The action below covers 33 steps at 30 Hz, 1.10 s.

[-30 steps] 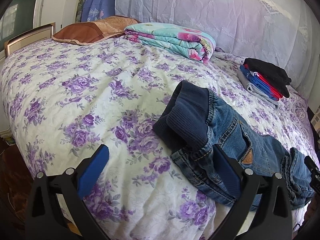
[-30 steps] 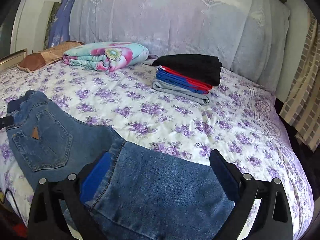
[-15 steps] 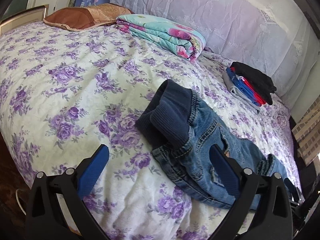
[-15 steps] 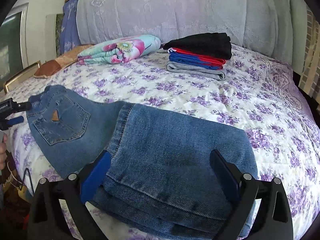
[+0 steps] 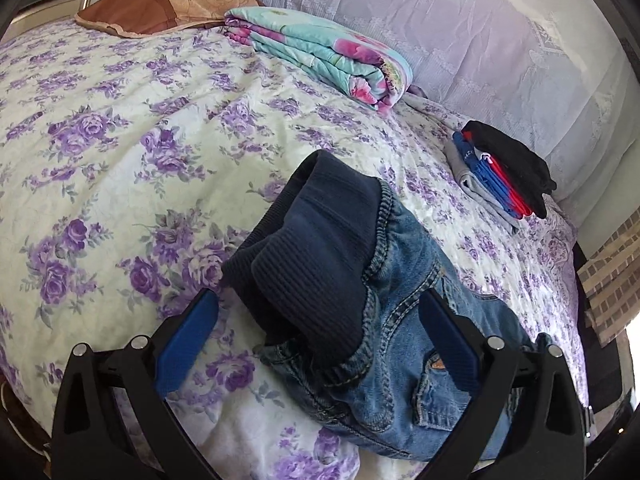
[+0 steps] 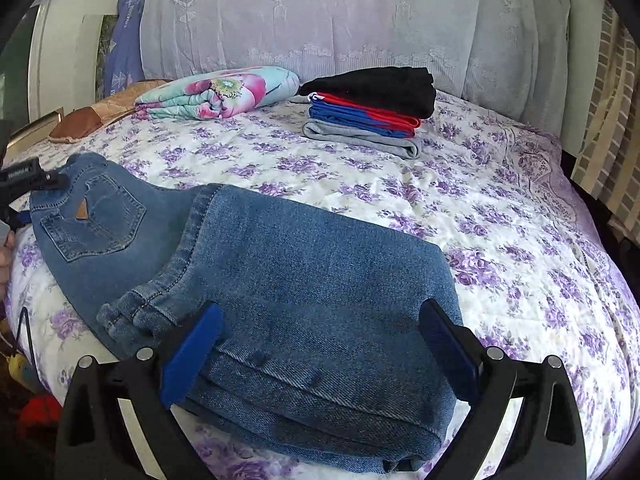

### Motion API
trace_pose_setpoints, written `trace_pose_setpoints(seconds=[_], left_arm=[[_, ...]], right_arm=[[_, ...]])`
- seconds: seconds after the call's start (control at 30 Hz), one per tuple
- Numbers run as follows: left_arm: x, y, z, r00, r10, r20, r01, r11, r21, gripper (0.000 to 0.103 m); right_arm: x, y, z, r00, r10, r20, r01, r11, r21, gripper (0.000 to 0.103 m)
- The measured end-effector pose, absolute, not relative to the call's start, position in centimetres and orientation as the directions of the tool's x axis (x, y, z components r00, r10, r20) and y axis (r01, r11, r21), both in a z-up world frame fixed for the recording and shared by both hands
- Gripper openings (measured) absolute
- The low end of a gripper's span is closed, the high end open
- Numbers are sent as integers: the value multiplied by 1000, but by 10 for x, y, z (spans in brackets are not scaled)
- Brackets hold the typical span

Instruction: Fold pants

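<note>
The left tongs [image 5: 316, 344] are seen spread wide apart at the bottom of the left wrist view, with nothing clamped; the dark ribbed waistband [image 5: 320, 248] of the jeans [image 5: 400, 360] is framed between the two blue pads, though contact with either pad cannot be confirmed. The right tongs [image 6: 320, 352] are likewise held apart and empty in the right wrist view, poised over the folded leg end of the same jeans [image 6: 312, 280], which is doubled back toward the seat.

The jeans are laid near the front edge of the bed [image 6: 500, 220], on a white bedspread printed with purple flowers. In the right wrist view, a back pocket [image 6: 94, 220] with a small brown tag is shown at about 9 o'clock, and beside it the tip of the left tool is glimpsed together with part of a hand [image 6: 5, 256].

Farther back, a stack of folded clothes [image 6: 372, 108] in black, red, blue and grey is placed at roughly 12 o'clock in the right wrist view. A folded floral quilt [image 6: 220, 94] is set to its left, at about 11 o'clock. A brown pillow [image 5: 160, 8] is found beyond that, against the headboard draped in pale lace [image 6: 340, 20].
</note>
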<state>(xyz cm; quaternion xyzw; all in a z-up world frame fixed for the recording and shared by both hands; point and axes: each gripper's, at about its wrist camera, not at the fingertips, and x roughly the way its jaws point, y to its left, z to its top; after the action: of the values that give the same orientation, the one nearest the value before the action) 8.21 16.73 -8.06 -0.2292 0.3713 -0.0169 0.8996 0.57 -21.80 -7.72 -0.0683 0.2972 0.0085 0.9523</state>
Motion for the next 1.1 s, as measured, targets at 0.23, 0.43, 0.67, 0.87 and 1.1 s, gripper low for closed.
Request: trace_pose_setpoints(seconds=[0.23, 0.43, 0.67, 0.87, 1.1], left_arm=[[76, 152, -89, 773, -69, -631, -131, 956, -264, 99], [71, 154, -92, 800, -83, -594, -104, 956, -275, 99], [69, 153, -92, 805, -87, -587, -96, 957, -275, 99], [69, 153, -93, 804, -87, -588, -97, 957, -273, 99], [68, 153, -92, 800, -81, -594, -103, 957, -270, 99]], right_arm=[[30, -239, -45, 829, -50, -557, 18, 998, -62, 99], [71, -275, -72, 662, 85, -745, 19, 991, 130, 99], [33, -306, -57, 719, 167, -675, -8, 973, 232, 100], [-28, -321, -52, 745, 240, -622, -79, 958, 275, 85], [-43, -282, -82, 671, 274, -689, -200, 962, 187, 64]])
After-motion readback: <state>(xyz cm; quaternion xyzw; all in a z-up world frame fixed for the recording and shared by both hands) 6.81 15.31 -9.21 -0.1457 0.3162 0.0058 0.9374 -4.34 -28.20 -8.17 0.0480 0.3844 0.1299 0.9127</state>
